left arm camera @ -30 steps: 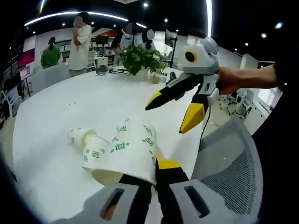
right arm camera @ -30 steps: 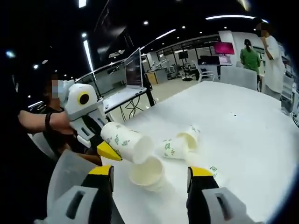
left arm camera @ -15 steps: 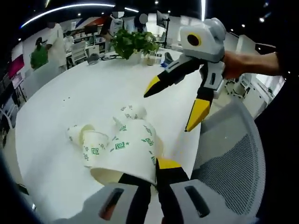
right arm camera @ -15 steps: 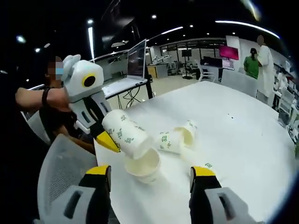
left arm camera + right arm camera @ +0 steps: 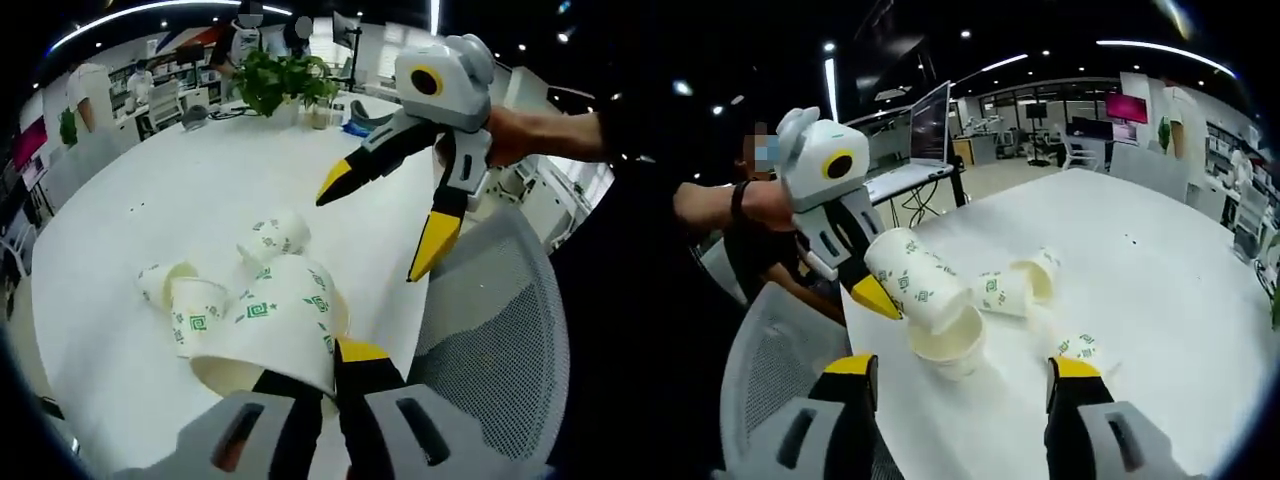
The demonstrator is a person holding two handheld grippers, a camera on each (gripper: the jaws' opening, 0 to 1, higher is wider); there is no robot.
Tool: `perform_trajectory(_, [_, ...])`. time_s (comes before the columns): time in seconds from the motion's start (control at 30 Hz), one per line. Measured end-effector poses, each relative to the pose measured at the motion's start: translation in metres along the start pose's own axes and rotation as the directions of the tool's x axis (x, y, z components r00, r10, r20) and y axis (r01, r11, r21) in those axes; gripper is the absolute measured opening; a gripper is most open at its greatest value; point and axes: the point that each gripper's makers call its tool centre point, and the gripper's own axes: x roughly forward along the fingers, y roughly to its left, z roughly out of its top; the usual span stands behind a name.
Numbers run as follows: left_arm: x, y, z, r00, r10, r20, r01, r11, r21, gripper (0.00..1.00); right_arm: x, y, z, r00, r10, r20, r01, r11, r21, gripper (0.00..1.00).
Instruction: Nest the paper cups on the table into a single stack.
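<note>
Just below the left gripper (image 5: 872, 290), clamped on a tilted paper cup (image 5: 919, 280) pointing base-first down into an upright cup (image 5: 948, 345); right gripper (image 5: 965, 375) wide open, empty, straddling that cup; two nested cups (image 5: 1020, 285) beyond.

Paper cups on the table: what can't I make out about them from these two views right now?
- Left gripper view: the held cup covers the upright cup beneath it and part of the lying cups.
- Right gripper view: the held cup hides the left gripper's far jaw, and the upright cup's inside is cut off.
- Whether the lying cups are nested: too small.
</note>
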Motion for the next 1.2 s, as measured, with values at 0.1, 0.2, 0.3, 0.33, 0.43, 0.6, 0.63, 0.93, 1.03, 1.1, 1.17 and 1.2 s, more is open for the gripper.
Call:
perform_trajectory(0.1, [0.000, 0.001, 0.000, 1.000, 0.003, 0.000, -0.003, 1.000, -0.003, 0.01, 0.000, 0.001, 0.000, 1.000, 0.000, -0.001, 0.000, 1.000, 0.002, 0.69])
perform_trajectory(0.2, [0.000, -0.001, 0.001, 1.000, 0.004, 0.001, -0.004, 1.000, -0.005, 0.00, 0.001, 0.002, 0.000, 1.000, 0.003, -0.001, -0.003, 1.000, 0.003, 0.69])
perform_trajectory(0.3, [-0.001, 0.000, 0.002, 1.000, 0.006, 0.005, -0.006, 1.000, -0.008, 0.01, 0.002, 0.002, 0.000, 1.000, 0.006, -0.001, -0.006, 1.000, 0.001, 0.69])
perform_trajectory(0.33, [-0.001, 0.000, 0.002, 1.000, 0.006, 0.007, -0.006, 1.000, -0.011, 0.01, 0.003, 0.003, 0.000, 1.000, 0.006, -0.001, -0.006, 1.000, 0.001, 0.68])
perform_trajectory(0.43, [-0.001, -0.001, 0.003, 1.000, 0.005, 0.009, -0.005, 1.000, -0.012, 0.00, 0.003, 0.003, -0.001, 1.000, 0.007, -0.003, -0.007, 1.000, 0.002, 0.68])
perform_trajectory(0.6, [0.000, -0.003, 0.004, 1.000, 0.006, 0.015, -0.006, 1.000, -0.011, 0.01, 0.003, 0.003, -0.002, 1.000, 0.008, -0.005, -0.008, 1.000, 0.002, 0.68])
perform_trajectory(0.63, [0.000, -0.003, 0.005, 1.000, 0.005, 0.015, -0.004, 1.000, -0.010, 0.01, 0.003, 0.003, -0.002, 1.000, 0.008, -0.006, -0.008, 1.000, 0.003, 0.68])
perform_trajectory(0.93, [-0.001, -0.005, 0.010, 1.000, 0.001, 0.023, -0.001, 1.000, -0.002, 0.01, 0.002, 0.004, -0.001, 1.000, 0.007, -0.007, -0.007, 1.000, 0.000, 0.68])
perform_trajectory(1.03, [0.000, -0.004, 0.011, 1.000, 0.001, 0.027, -0.001, 1.000, 0.000, 0.02, 0.003, 0.005, 0.000, 1.000, 0.009, -0.005, -0.009, 1.000, 0.000, 0.68])
perform_trajectory(1.1, [0.001, -0.004, 0.011, 1.000, 0.001, 0.027, -0.001, 1.000, 0.000, 0.02, 0.003, 0.004, -0.001, 1.000, 0.009, -0.006, -0.009, 1.000, -0.002, 0.68])
perform_trajectory(1.17, [0.001, -0.004, 0.011, 1.000, 0.001, 0.027, -0.001, 1.000, 0.003, 0.02, 0.004, 0.005, -0.001, 1.000, 0.011, -0.005, -0.011, 1.000, -0.002, 0.68])
perform_trajectory(1.2, [0.001, -0.004, 0.011, 1.000, 0.001, 0.026, -0.001, 1.000, 0.005, 0.02, 0.004, 0.006, -0.001, 1.000, 0.011, -0.006, -0.011, 1.000, -0.002, 0.68])
